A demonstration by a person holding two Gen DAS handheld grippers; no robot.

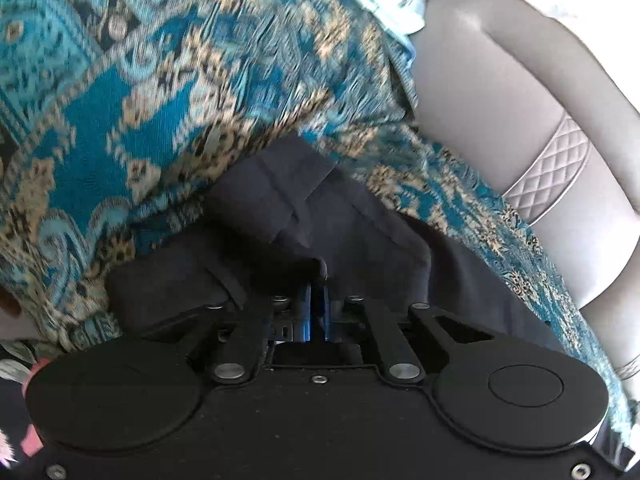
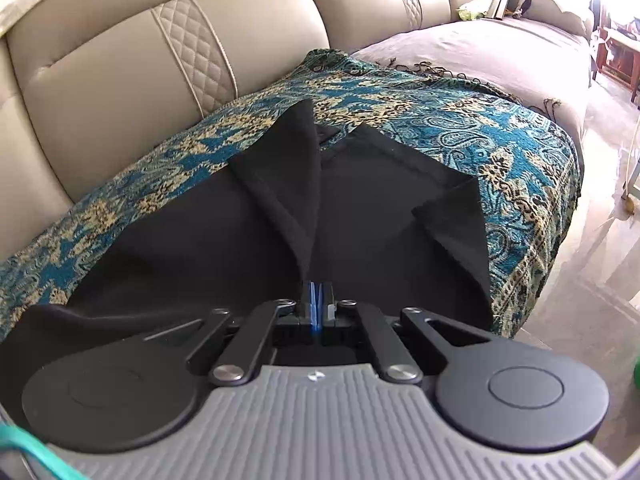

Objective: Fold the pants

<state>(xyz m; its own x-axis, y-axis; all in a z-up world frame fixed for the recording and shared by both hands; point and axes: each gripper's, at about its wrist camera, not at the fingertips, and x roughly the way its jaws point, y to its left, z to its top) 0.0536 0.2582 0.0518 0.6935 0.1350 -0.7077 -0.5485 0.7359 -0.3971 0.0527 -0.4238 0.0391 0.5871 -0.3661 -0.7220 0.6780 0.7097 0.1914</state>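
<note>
Pants (image 2: 360,216), black and loosely bunched, lay across the middle of my right wrist view on a teal and gold patterned throw (image 2: 500,140) that covered the sofa seat. My right gripper (image 2: 316,300) had its jaws closed on a raised ridge of the dark cloth, which rose from the blue pads toward the upper centre of the frame like a tent. A second flap stood up at right of centre, its edge near the throw's front border. In the left wrist view the same pants (image 1: 280,200) filled the lower middle, showing what looked like a hem or waistband fold above the left gripper (image 1: 318,276), whose jaws were also pinched shut on the fabric. That view was blurred, so I could not read the seams well. Beige sofa cushions (image 2: 120,80) filled the upper left of the right view, and a mauve cover (image 2: 480,44) lay at upper right. I judged the main risks were these: each grip seemed to hold only a thin pinch, so cloth could slip out under tension; the throw could drag along and wrinkle beneath; and the loose right flap could fold crookedly.
</note>
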